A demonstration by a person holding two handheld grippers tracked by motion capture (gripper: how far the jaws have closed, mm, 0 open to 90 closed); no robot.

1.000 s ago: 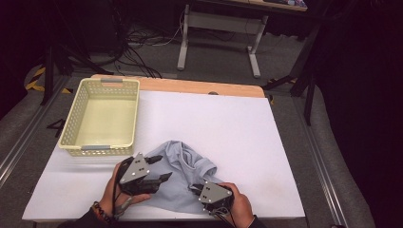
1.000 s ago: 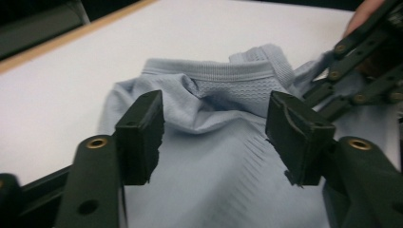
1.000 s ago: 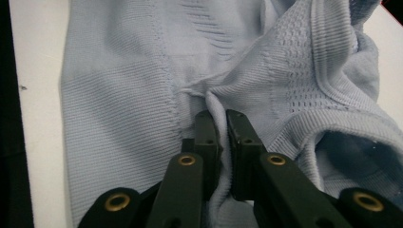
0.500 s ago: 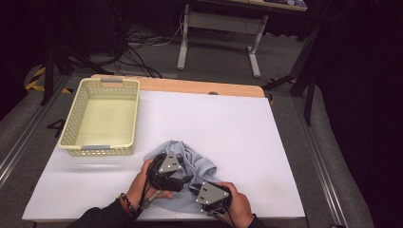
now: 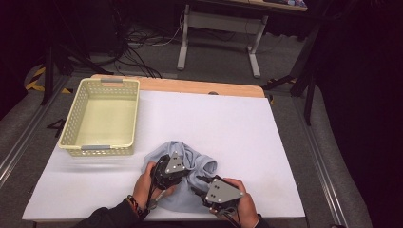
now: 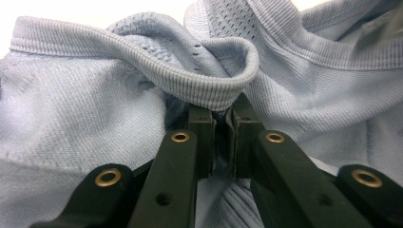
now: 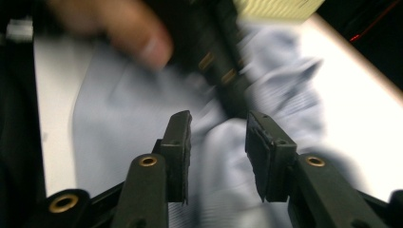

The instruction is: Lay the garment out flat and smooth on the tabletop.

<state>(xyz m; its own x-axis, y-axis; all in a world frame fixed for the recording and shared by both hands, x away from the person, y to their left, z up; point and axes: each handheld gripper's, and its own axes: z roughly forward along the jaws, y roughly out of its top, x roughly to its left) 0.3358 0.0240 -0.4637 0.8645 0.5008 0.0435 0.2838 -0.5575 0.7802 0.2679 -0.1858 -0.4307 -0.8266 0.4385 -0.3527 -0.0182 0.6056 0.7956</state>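
High view: no writing or label can be read anywhere on the table or the things on it. At the left of the frame a pale yellow basket (image 5: 102,118) with perforated walls stands on the white table (image 5: 228,123); nothing lies in it. Just below and to the right of it, at lower centre, a light blue garment (image 5: 187,161) sits bunched on the table top, apart from the basket.

The left gripper (image 5: 172,172) rests on the crumpled cloth at lower centre. In the left gripper view its jaws have just been closing and now stand nearly together, pinching a thin fold of the blue fabric (image 6: 119,118) right under a ribbed hem that curls over their tips.

The right gripper (image 5: 205,184) sits to the lower right of it, over the near edge of the garment. In the right gripper view, which is blurred, its jaws have just been opening; they stand apart above the cloth (image 7: 218,156) with nothing pressed between the pads. The left gripper and the hand (image 7: 123,28) holding it show smeared at the top of that view.
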